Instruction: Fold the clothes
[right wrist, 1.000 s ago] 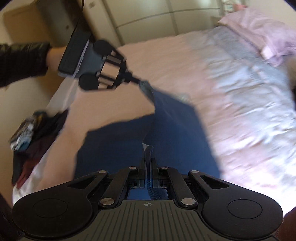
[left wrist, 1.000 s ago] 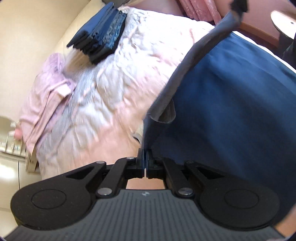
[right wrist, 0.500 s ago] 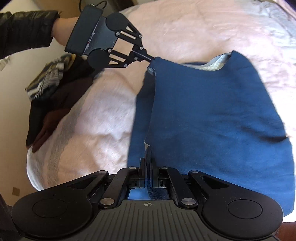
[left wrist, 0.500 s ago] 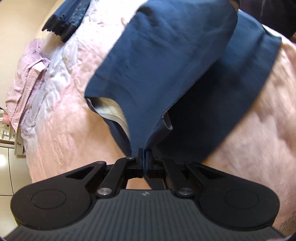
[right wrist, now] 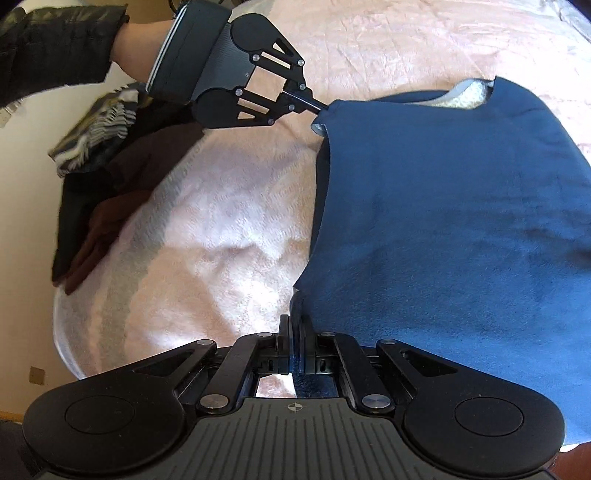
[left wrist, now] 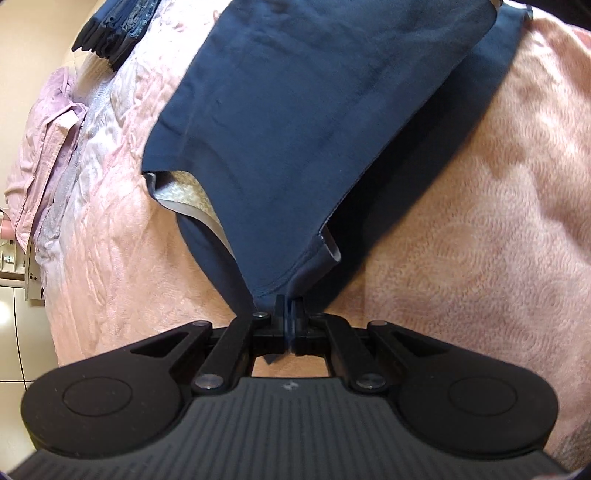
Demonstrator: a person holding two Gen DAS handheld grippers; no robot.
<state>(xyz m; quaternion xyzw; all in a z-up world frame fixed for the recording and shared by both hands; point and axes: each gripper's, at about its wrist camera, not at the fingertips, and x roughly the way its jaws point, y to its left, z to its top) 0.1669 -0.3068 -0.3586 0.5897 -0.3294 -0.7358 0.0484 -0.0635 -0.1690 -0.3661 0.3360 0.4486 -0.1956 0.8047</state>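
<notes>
A navy garment (right wrist: 443,229) lies folded over on a bed's pink quilted cover (right wrist: 221,229), each corner pinched in a closed tool: left (left wrist: 289,308), right (right wrist: 295,328). Folded dark clothes (left wrist: 110,33) and a pink pillow (left wrist: 44,133) sit near cream walls.

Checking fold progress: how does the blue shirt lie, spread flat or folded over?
Folded over: the blue shirt shows one layer doubled across another on the pink bedspread.

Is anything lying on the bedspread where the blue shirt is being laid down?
Nothing visible. The blue shirt comes down on bare pink bedspread. The unfolded clothes pile sits off at the bed's edge, and the folded stack lies well clear.
</notes>
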